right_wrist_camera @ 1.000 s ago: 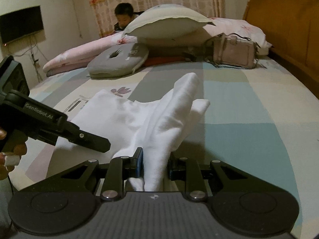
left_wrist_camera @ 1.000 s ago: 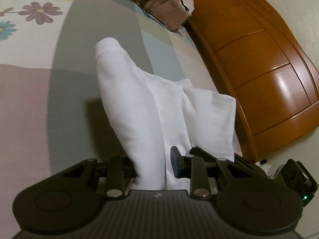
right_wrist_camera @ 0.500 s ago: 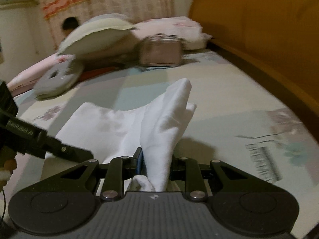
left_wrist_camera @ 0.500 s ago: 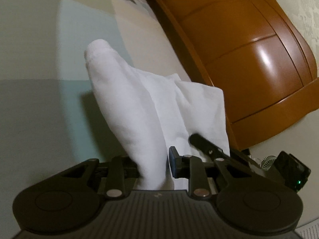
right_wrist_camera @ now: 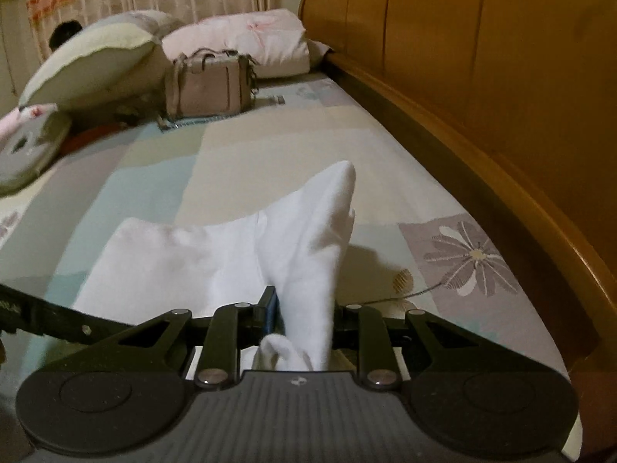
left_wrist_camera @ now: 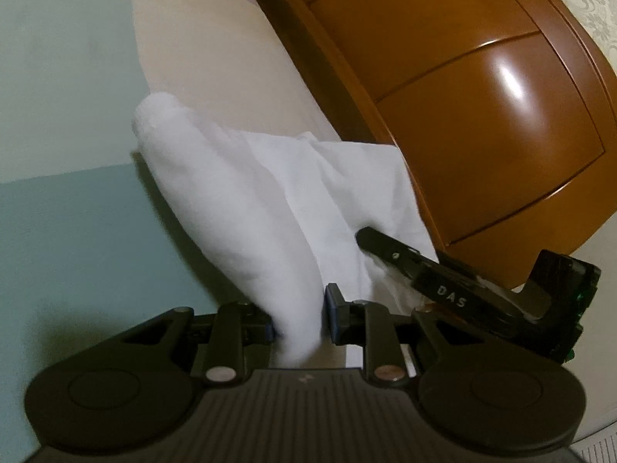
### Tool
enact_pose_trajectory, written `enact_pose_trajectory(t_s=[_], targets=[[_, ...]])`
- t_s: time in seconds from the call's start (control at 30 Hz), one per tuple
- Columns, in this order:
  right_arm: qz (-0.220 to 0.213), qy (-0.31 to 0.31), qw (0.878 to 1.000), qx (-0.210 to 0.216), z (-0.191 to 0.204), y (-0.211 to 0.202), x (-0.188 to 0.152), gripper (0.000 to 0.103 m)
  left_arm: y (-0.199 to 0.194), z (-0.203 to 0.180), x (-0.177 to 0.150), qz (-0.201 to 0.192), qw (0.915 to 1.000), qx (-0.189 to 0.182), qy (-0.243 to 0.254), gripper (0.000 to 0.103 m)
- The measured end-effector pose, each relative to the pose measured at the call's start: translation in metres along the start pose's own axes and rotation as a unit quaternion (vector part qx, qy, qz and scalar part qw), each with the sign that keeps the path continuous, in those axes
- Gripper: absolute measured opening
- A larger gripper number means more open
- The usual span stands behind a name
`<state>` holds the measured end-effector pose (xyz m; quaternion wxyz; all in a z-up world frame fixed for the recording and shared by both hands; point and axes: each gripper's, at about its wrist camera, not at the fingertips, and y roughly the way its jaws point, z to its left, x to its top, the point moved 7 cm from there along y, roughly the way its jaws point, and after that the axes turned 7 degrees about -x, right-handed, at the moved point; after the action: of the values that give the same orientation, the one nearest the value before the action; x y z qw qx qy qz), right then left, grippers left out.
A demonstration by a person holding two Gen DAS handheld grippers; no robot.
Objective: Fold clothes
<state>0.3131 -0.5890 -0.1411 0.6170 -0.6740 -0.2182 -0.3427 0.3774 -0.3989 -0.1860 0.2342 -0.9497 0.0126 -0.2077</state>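
A white garment (left_wrist_camera: pixel 277 193) hangs stretched between my two grippers above the bedspread. My left gripper (left_wrist_camera: pixel 299 316) is shut on one bunched corner of it, and the cloth rises ahead in a rolled ridge. In the left wrist view the right gripper (left_wrist_camera: pixel 443 270) shows as a black bar at the cloth's right edge. My right gripper (right_wrist_camera: pixel 304 316) is shut on the other corner of the white garment (right_wrist_camera: pixel 216 258), which peaks in front and spreads out to the left. The left gripper's arm (right_wrist_camera: pixel 50 314) crosses the lower left of the right wrist view.
A patchwork bedspread (right_wrist_camera: pixel 250 146) with flower prints covers the bed. The wooden headboard (right_wrist_camera: pixel 482 88) runs close along the right. At the far end lie a beige handbag (right_wrist_camera: pixel 210 83), several pillows (right_wrist_camera: pixel 88 65) and a grey cushion (right_wrist_camera: pixel 27 154). A person's head (right_wrist_camera: pixel 65 32) shows behind the pillows.
Both grippers have swung toward the headboard side with the garment held between them. The bag and pillows have slid left in the right wrist view; both grips are unchanged.
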Motion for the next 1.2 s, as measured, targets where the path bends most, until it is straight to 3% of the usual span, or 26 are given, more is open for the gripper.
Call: enact_pose_trajectory(t_s=[0.13, 0.3, 0.37, 0.47, 0.57, 0.67, 0.83, 0.97, 1.1, 1.13, 1.2], targets=[[0.006, 0.028, 1.0, -0.006, -0.012, 0.004, -0.007, 0.042, -0.014, 0.011, -0.006, 0.011, 0.9997, 0.018, 0.015, 0.03], [-0.035, 0.025, 0.995, -0.09, -0.035, -0.03, 0.0, 0.046, -0.026, -0.002, -0.001, 0.008, 0.9963, 0.034, 0.078, 0.045], [-0.06, 0.025, 0.996, -0.066, -0.029, -0.051, 0.004, 0.046, -0.026, -0.01, 0.001, 0.004, 0.9933, 0.038, 0.109, 0.054], [-0.058, 0.019, 0.998, 0.007, -0.005, -0.062, -0.007, 0.046, -0.026, -0.022, 0.004, -0.001, 0.9871, 0.043, 0.154, 0.058], [-0.028, 0.002, 1.0, -0.01, -0.001, -0.041, -0.028, 0.044, -0.026, -0.034, 0.007, -0.006, 0.9788, 0.048, 0.199, 0.059], [-0.014, 0.001, 0.999, -0.035, -0.013, -0.022, -0.043, 0.042, -0.011, -0.02, -0.003, 0.014, 0.9727, 0.078, 0.218, 0.059], [-0.036, 0.0, 0.999, -0.024, -0.004, -0.041, -0.02, 0.045, -0.03, -0.034, -0.009, 0.019, 0.96, 0.11, 0.257, 0.061], [-0.052, -0.003, 0.999, -0.014, 0.007, -0.027, 0.008, 0.055, -0.057, -0.031, -0.006, 0.009, 0.9599, 0.131, 0.248, 0.065], [0.0, -0.001, 1.0, -0.022, 0.012, 0.03, 0.006, 0.06, -0.085, -0.018, -0.022, 0.013, 0.9579, 0.152, 0.243, 0.068], [-0.001, -0.004, 1.0, -0.026, 0.012, 0.038, 0.003, 0.066, -0.091, -0.014, -0.025, 0.013, 0.957, 0.159, 0.242, 0.07], [0.0, -0.002, 0.999, -0.038, 0.015, 0.035, 0.006, 0.066, -0.105, -0.006, -0.032, 0.009, 0.9525, 0.181, 0.245, 0.073]])
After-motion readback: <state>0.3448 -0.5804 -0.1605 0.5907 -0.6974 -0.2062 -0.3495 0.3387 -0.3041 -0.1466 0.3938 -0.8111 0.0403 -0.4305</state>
